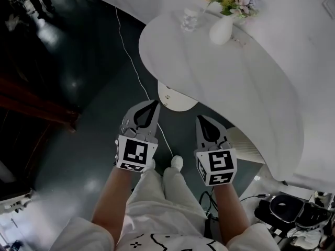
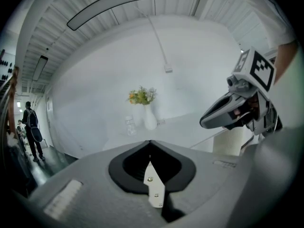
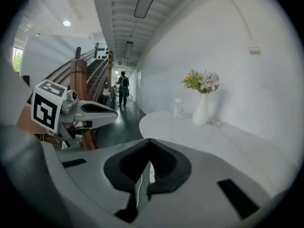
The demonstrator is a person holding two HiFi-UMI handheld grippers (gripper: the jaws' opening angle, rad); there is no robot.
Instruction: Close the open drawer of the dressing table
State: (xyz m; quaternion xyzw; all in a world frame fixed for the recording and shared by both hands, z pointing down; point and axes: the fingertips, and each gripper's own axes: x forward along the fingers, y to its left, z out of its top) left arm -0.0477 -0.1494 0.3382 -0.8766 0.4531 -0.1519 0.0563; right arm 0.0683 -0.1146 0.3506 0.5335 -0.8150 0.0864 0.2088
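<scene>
The white dressing table (image 1: 235, 72) has a rounded top, and its drawer (image 1: 177, 99) juts out from under the near edge. My left gripper (image 1: 155, 103) hangs just left of the drawer front, shut with nothing in it. My right gripper (image 1: 202, 118) hovers below and right of the drawer, also shut and empty. Neither touches the drawer. In the left gripper view its closed jaws (image 2: 150, 141) point toward the table top (image 2: 190, 127), with the right gripper (image 2: 213, 118) beside them. The right gripper view shows its closed tips (image 3: 149, 140) and the left gripper (image 3: 111, 114).
A white vase of flowers (image 1: 222, 29) and a glass jar (image 1: 189, 20) stand at the table's far end. A white cable (image 1: 137, 72) runs across the dark floor. The ribbed pedestal (image 1: 247, 144), floor gear (image 1: 293, 210), a wooden stair rail (image 3: 76, 75) and a person (image 3: 123, 87) in the hallway surround me.
</scene>
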